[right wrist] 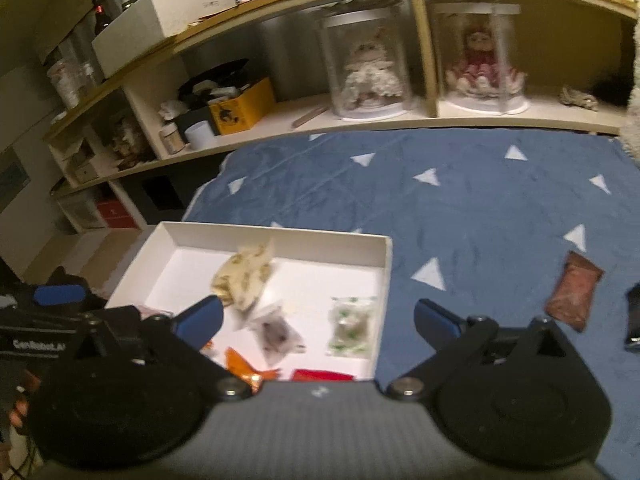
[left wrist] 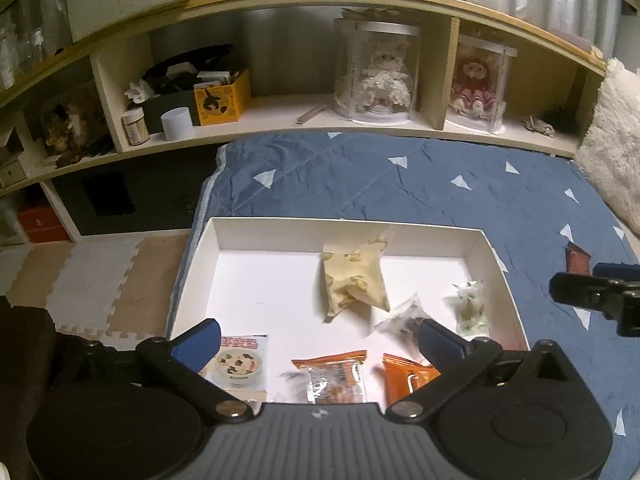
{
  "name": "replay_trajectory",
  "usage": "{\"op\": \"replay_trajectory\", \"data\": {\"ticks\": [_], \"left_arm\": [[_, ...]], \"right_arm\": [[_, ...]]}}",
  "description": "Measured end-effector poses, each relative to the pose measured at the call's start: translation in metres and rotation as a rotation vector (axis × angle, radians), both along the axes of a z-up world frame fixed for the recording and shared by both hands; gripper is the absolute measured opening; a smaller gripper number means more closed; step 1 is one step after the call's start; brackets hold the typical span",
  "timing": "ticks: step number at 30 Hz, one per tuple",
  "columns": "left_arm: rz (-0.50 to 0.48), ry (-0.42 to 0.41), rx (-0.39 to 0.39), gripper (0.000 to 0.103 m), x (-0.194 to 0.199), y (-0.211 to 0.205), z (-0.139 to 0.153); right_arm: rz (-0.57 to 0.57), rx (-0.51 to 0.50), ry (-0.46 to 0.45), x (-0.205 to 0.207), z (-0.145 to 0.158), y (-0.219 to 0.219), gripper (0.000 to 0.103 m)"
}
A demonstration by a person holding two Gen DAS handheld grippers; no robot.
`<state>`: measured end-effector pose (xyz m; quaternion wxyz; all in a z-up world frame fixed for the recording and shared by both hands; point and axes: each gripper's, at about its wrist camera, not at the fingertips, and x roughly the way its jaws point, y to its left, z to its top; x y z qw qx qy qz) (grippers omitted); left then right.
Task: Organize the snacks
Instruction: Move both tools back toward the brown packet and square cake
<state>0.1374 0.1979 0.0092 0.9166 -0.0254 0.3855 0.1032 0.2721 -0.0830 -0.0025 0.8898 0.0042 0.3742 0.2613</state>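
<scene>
A white shallow box (left wrist: 344,230) (right wrist: 280,240) lies on the blue quilt. It holds a yellow packet (left wrist: 354,280) (right wrist: 244,274), a clear packet (left wrist: 400,316) (right wrist: 276,330), a green-white packet (left wrist: 470,304) (right wrist: 352,324), two orange packets (left wrist: 334,376) (left wrist: 408,376) and a round-picture packet (left wrist: 240,364). My left gripper (left wrist: 318,338) is open and empty above the box's near side. My right gripper (right wrist: 316,316) is open and empty over the box's right edge. A dark red packet (right wrist: 574,290) (left wrist: 578,258) lies on the quilt to the right.
A low wooden shelf (left wrist: 280,116) behind the bed holds two dolls in clear cases (left wrist: 376,72) (left wrist: 476,80), a yellow box (left wrist: 222,98) and a white cup (left wrist: 176,122). A fluffy white pillow (left wrist: 612,148) lies at right. Foam mats (left wrist: 100,280) cover the floor at left.
</scene>
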Motion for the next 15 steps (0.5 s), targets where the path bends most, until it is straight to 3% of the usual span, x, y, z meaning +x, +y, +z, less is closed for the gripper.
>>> {"op": "replay_trajectory", "data": {"ticks": [15], "left_arm": [[-0.068, -0.05, -0.044, 0.103, 0.025, -0.062, 0.003]], "right_arm": [[-0.117, -0.085, -0.039, -0.005, -0.001, -0.079, 0.102]]}}
